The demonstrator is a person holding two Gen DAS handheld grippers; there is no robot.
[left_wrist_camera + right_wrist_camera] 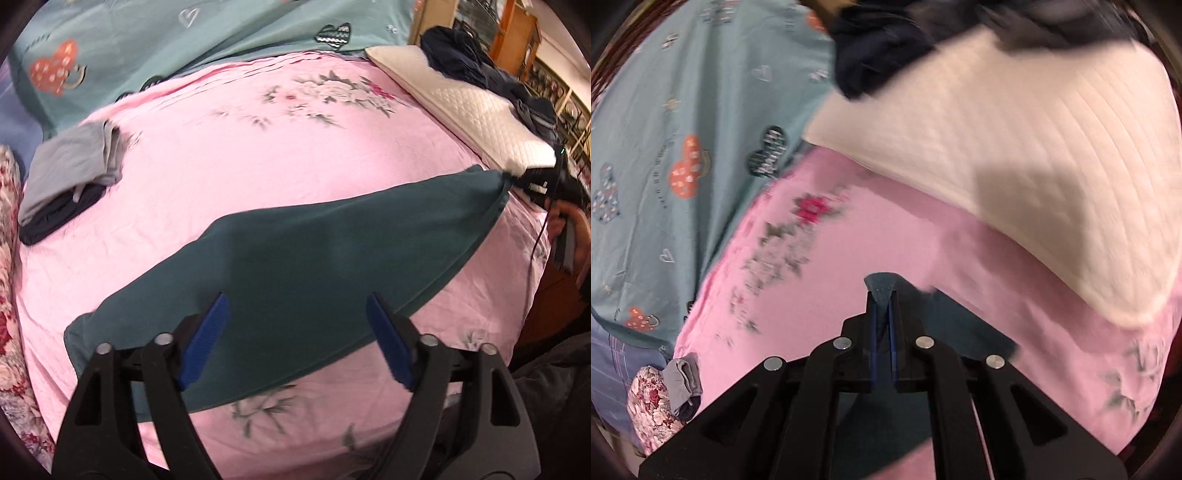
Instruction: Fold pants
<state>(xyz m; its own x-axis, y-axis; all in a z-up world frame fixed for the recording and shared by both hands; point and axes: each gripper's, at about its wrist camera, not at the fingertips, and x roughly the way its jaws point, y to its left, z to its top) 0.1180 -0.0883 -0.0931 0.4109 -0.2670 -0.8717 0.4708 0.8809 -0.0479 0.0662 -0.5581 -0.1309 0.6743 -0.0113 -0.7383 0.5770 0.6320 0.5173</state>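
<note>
Across the pink floral sheet (221,177) the dark teal pants (314,251) were stretched, one end pinched between the closed pads of the right gripper (882,295). Above the other end the left gripper (297,314) was held agape, gripping nothing. A white quilted pillow (461,107) was seen beyond.

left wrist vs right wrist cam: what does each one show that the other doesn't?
Only the left wrist view: the whole spread of the teal pants across the pink sheet, the left gripper open above them with nothing between its pads, and the person's hand holding the right gripper at the far corner.

Only the right wrist view: the right gripper close up, shut on a pinch of the pants fabric.

Both: the white pillow, the dark clothes on it, the teal heart-print cover and the folded grey garment.
</note>
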